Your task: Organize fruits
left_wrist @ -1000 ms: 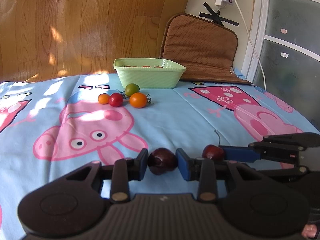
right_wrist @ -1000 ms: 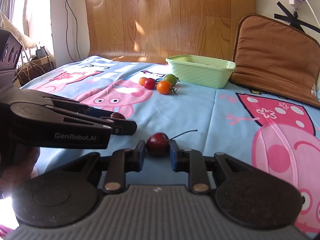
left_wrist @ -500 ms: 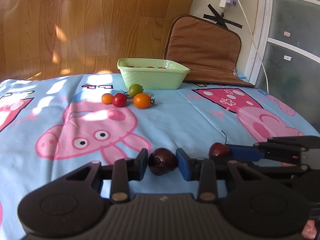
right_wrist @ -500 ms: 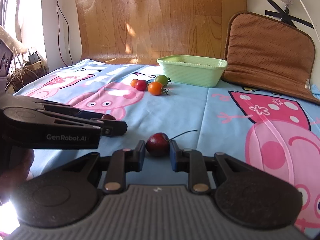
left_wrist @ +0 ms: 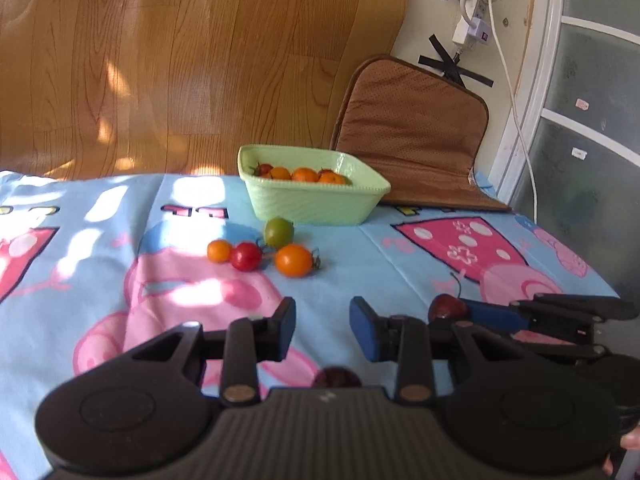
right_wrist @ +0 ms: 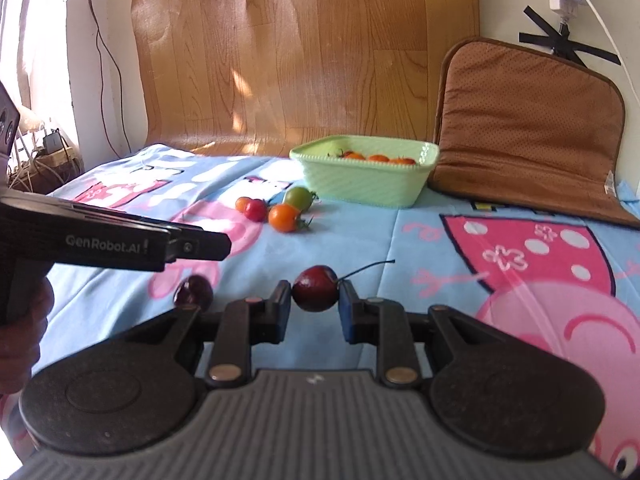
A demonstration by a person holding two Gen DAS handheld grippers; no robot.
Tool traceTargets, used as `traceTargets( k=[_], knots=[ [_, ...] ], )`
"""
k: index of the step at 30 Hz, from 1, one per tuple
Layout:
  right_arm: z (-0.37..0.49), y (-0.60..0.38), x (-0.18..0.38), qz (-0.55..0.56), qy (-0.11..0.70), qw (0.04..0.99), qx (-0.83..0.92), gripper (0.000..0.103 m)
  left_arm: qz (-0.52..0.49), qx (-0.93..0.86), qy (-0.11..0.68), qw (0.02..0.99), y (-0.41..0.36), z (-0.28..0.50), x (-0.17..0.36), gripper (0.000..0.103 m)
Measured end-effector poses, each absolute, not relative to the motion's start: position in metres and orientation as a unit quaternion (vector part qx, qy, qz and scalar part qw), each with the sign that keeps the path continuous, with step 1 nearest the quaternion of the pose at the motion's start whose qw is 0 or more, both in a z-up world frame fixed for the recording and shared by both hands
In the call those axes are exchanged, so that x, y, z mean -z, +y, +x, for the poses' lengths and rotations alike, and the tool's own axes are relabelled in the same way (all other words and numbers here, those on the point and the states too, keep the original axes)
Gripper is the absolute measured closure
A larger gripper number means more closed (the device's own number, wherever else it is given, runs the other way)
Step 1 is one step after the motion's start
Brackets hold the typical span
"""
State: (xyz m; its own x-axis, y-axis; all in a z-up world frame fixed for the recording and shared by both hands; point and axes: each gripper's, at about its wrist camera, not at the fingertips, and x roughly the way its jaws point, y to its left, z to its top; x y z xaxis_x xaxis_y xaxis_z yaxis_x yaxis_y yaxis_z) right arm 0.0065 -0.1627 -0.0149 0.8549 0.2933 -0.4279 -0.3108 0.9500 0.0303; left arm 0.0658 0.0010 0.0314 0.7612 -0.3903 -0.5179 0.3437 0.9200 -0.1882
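Left tongs [left_wrist: 323, 320]: blades apart, nothing between them. A dark cherry [left_wrist: 336, 378] shows just under the gap, half hidden by the tool body. From the right wrist view it sits below the left tips, on or just above the cloth [left_wrist: 360, 248]; which of the two cannot be told. Judgement: the left grip is empty, so this cherry needs a fresh pickup.

Middle of the cloth: four loose tomatoes in a tight cluster. A small orange tomato [left_wrist: 219, 251] touches a red tomato [left_wrist: 245, 256]. A green tomato [left_wrist: 279, 233] lies behind them, nearest the bowl, and a larger orange tomato [left_wrist: 294, 260] lies just beside it, on the near side. They look staged close to the bowl for short carries.

Green bowl [left_wrist: 312, 208]: at the far edge of the cloth, beyond the cluster. It already holds several orange and red fruits. Judgement: the task is partly done, with at least six pieces still outside.

Right tongs [right_wrist: 314, 300]: clamped on a red cherry [right_wrist: 315, 308], one blade on each flank. The stem sticks out up and to the right, clear of the blades. The side grip keeps the round fruit from rolling. The cherry appears raised off the cloth and faces the bowl, well short of it.

Brown cushion [left_wrist: 412, 140]: propped against the wall right of the bowl, not involved.
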Motion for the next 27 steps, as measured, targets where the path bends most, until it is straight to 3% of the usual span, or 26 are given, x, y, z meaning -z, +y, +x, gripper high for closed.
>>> traceTargets(
  k=[6, 13, 21, 23, 27],
  knots=[
    [0.083, -0.175, -0.019, -0.006, 0.173, 0.973, -0.150, 0.075, -0.037, 0.206, 0.260, 0.942, -0.010, 0.147, -0.071, 0.072],
    [0.152, -0.178, -0.027, 0.017, 0.175, 0.975, -0.138, 0.075, -0.037, 0.203, 0.292, 0.934, -0.027, 0.216, -0.074, 0.074],
    [0.103, -0.197, -0.015, 0.041, 0.183, 0.964, -0.190, 0.075, -0.016, 0.252, 0.264, 0.931, 0.007, 0.111, -0.055, 0.069],
    [0.086, -0.199, -0.010, 0.043, 0.190, 0.960, -0.201, 0.075, -0.002, 0.253, 0.269, 0.929, 0.013, 0.079, -0.043, 0.062],
    [0.061, -0.195, 0.002, 0.045, 0.208, 0.955, -0.208, 0.075, 0.001, 0.253, 0.299, 0.920, 0.014, 0.042, -0.020, 0.061]
  ],
)
